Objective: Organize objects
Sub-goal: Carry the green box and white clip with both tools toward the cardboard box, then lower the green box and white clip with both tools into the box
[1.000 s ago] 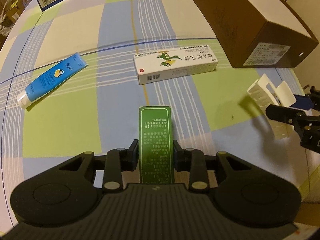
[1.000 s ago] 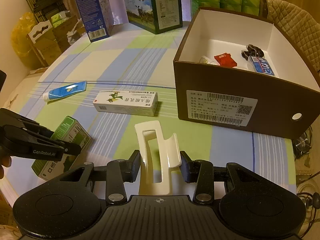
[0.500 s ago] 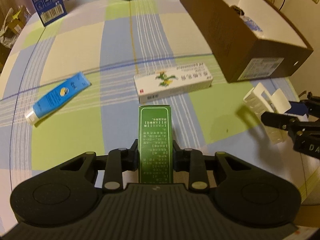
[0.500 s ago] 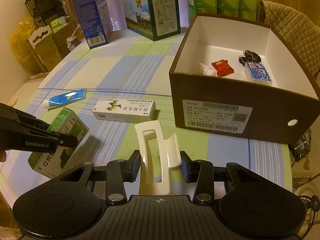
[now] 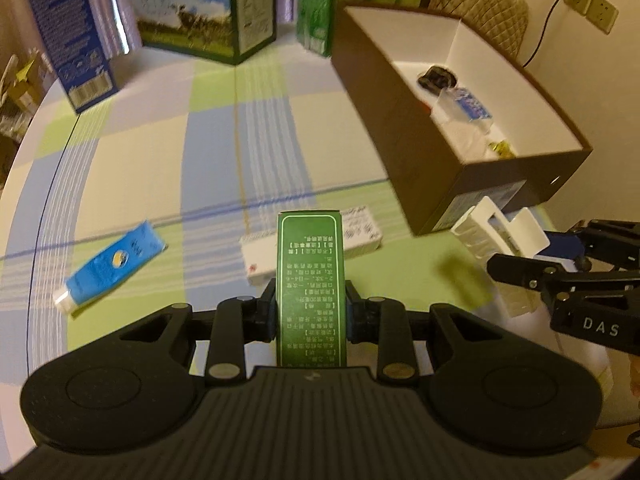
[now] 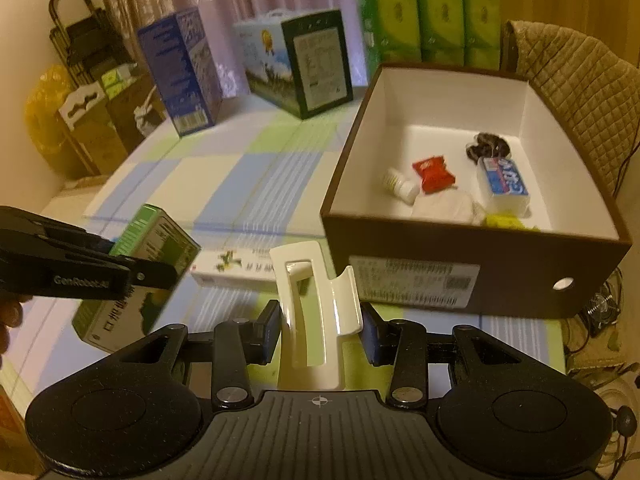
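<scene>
My left gripper point(image 5: 311, 310) is shut on a green box point(image 5: 310, 280) printed with white text, held above the checked tablecloth. My right gripper point(image 6: 320, 326) is shut on a white hair claw clip point(image 6: 314, 304), also lifted. From the right wrist view the green box point(image 6: 156, 248) and the left gripper point(image 6: 80, 272) hang at the left. The brown box point(image 6: 472, 264) with a white inside stands ahead on the right and holds several small items. A white medicine box point(image 6: 236, 268) and a blue tube point(image 5: 110, 268) lie on the cloth.
Tall cartons stand at the table's far side: a blue one point(image 6: 180, 72), a milk carton point(image 6: 300, 60) and green tissue packs point(image 6: 428, 20). A quilted chair point(image 6: 580, 92) is behind the brown box. A trolley and bags point(image 6: 80, 92) stand beyond the left edge.
Both grippers have risen and tilted up with their objects, so the inside of the brown box now shows in both views. The green box has left the cloth.
</scene>
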Tool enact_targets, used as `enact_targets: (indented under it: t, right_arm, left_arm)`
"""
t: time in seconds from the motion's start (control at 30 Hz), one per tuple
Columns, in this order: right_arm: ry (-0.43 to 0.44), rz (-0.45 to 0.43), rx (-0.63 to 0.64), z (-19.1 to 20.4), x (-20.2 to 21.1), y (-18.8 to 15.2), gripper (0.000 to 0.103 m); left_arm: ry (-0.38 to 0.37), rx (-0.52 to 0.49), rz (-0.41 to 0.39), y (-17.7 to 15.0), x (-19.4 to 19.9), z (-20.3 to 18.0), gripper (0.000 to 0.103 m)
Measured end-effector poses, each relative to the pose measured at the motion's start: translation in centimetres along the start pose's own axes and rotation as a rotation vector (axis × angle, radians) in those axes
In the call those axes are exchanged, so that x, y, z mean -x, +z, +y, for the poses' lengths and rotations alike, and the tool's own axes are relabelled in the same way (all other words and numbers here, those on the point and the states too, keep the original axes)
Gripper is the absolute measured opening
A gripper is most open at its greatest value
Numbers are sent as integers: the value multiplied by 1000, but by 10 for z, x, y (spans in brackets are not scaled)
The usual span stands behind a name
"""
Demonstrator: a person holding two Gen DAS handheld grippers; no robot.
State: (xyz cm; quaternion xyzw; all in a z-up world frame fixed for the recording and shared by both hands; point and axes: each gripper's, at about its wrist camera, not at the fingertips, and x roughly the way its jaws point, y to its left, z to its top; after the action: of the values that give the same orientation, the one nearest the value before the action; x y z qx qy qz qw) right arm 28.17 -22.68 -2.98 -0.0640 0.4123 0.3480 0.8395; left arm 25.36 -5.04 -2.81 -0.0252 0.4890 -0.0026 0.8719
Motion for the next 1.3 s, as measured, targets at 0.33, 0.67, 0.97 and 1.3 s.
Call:
enact_targets:
  t: [0.33, 0.67, 0.97, 1.3]
  right_arm:
    - [8, -72, -11, -17, 23, 23, 38]
    - [-25, -128, -50, -55, 35, 49, 38]
    - [-53, -165, -83, -94, 36, 74, 38]
    - [-69, -156, -120, -131, 13, 98, 38]
  left_arm:
    - [-47, -50, -71, 36, 9, -31, 26]
    - [-76, -90, -130, 73, 8, -65, 26]
    - [-94, -116, -164, 109, 0, -92, 26]
    - [-110, -113, -156, 153, -27, -115, 26]
